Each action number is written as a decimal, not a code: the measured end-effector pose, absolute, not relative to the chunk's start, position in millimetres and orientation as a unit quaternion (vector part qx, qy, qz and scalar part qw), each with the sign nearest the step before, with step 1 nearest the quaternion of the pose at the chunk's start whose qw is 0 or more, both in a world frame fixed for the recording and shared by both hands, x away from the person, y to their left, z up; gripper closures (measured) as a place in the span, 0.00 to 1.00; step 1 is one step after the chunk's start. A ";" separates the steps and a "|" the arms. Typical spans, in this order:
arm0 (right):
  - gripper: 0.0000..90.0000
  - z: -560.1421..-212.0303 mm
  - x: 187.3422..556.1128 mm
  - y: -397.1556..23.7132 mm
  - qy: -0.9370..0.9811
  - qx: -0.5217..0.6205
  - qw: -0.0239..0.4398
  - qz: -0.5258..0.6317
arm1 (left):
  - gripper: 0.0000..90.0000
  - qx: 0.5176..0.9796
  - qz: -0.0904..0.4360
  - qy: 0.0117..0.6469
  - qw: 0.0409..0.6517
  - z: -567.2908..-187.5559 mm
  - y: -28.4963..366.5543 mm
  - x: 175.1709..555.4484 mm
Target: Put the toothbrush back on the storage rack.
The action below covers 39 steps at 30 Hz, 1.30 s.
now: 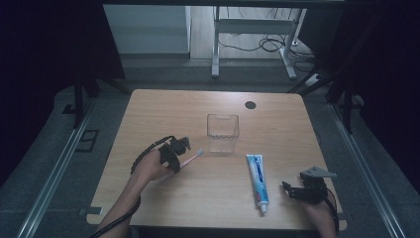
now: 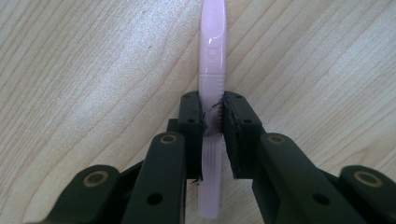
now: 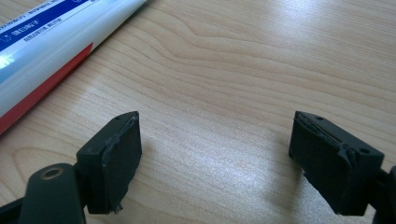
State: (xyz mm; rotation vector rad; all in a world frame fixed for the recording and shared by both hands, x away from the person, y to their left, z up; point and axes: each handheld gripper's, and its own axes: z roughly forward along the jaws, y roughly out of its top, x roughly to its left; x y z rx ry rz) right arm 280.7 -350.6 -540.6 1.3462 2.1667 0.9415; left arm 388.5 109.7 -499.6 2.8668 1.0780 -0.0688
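You are working at a big wooden table (image 1: pixel 163 198), and everything sits on its top. Near the middle stands a clear plastic cup (image 1: pixel 223 132), upright, with its open mouth facing up. To the right of the cup, and closer to you, lies a white and blue toothpaste tube (image 1: pixel 258 181), flat on the wood, with its cap end pointing back at you. Your right gripper (image 1: pixel 293 190) rests near the tube's cap end, just to the right of it and not touching it. In the right gripper view its two black pads stand wide apart with only bare wood between them, and the toothpaste tube (image 3: pixel 42 51) lies off to the upper left. Your left gripper (image 1: pixel 182 147) is left of the cup. It pinches a pink toothbrush (image 1: pixel 190 158), and the brush head points toward the cup without touching it. In the left gripper view the two pads press on both sides of the toothbrush (image 2: pixel 211 93) handle, which runs straight up the picture over the wood.
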 end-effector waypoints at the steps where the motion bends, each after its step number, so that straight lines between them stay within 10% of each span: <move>1: 0.19 -540.6 280.7 -350.6 0.779 0.484 0.210 0.339 | 0.87 0.935 -0.022 0.351 0.039 -499.5 109.7 388.5; 39: 0.19 -540.6 280.7 -350.6 0.779 0.484 0.210 0.338 | 0.88 0.912 0.037 0.350 0.210 -455.2 144.7 367.6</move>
